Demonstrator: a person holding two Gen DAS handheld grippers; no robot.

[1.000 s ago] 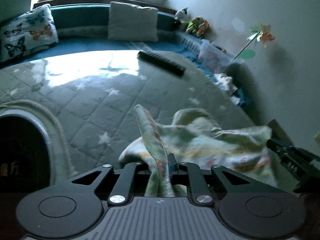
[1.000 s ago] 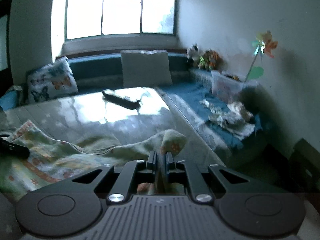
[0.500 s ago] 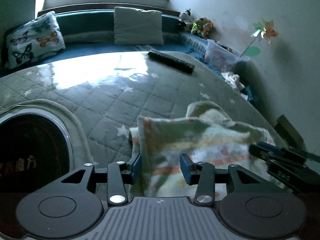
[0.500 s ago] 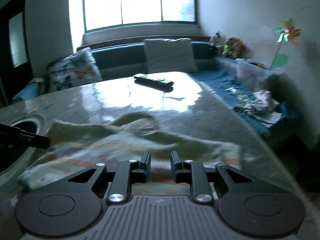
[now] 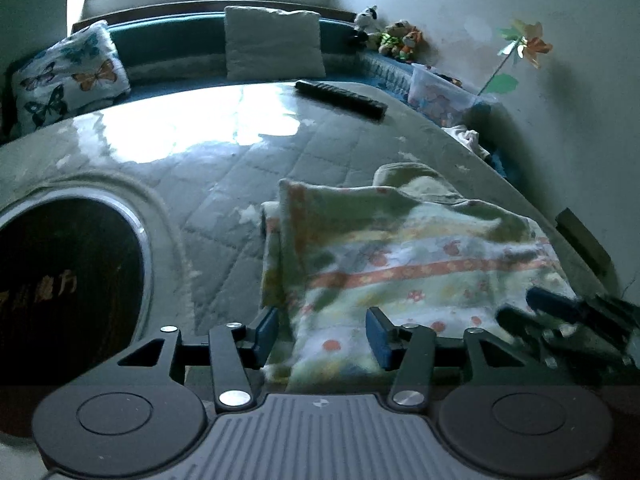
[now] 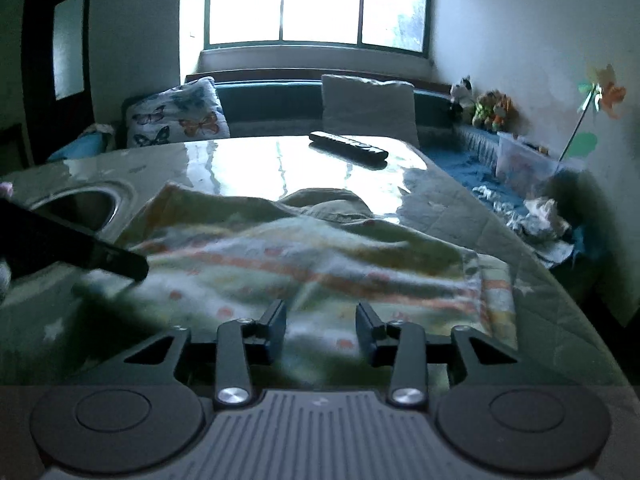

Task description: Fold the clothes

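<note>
Across the quilted grey tabletop (image 5: 248,184), from the left, I see the round dark metal basin (image 5: 68,280) sunk into it; what it holds, I cannot tell. Beside it my left tool (image 5: 322,330) stands apart, its jaws having just been opening, and the pale green floral cloth with orange stripes (image 5: 400,256) it pinched a second ago now lies doubled flat under it. My right tool (image 6: 322,330) has likewise been spreading and lets go. That fold looks laid. Farther right, a clear plastic tub (image 6: 524,162) holds something colourful I cannot identify.
</note>
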